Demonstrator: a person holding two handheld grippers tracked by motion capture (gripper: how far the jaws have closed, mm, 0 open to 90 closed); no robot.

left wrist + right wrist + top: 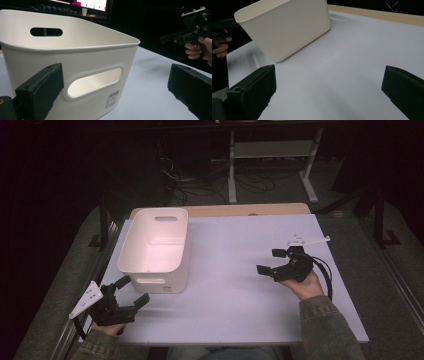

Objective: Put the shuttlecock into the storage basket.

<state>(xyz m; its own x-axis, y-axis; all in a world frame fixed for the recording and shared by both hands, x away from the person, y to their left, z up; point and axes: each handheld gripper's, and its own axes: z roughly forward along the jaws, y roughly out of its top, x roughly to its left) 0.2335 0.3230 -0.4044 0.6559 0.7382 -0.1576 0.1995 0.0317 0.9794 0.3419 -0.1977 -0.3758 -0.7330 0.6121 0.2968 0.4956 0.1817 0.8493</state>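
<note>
The white bin (pixel 156 251) stands upright on the left half of the table (pixel 240 310), its long side running away from me and its near end wall facing my left hand. That near wall carries an oval handle cut-out (pixel 94 82) with a barcode sticker (pixel 112 99) just below and to one side of it, and a matching slot (pixel 46 31) shows in the far wall. As far as the high view reaches inside, the bin looks empty. I judge it is set this way so the near handle is the natural place to take hold.

My left hand-held gripper (pixel 134 292) sits low at the near left corner of the table, just in front of that end wall and pointed at it. Its jaws stand wide apart and hold nothing; in the left gripper view one jaw lies across the lower left of the wall and the other stands off to the right over bare table, neither clearly touching the plastic. My left forearm comes in low from the table's edge, the wrist roughly level.

My right hand-held gripper (pixel 272 261) hovers well apart from the bin, over the right half of the table, aimed left toward its long side. Its jaws are also spread and empty. My right hand (pixel 306 284) grips it from below and behind, forearm angled in from the lower right.
</note>
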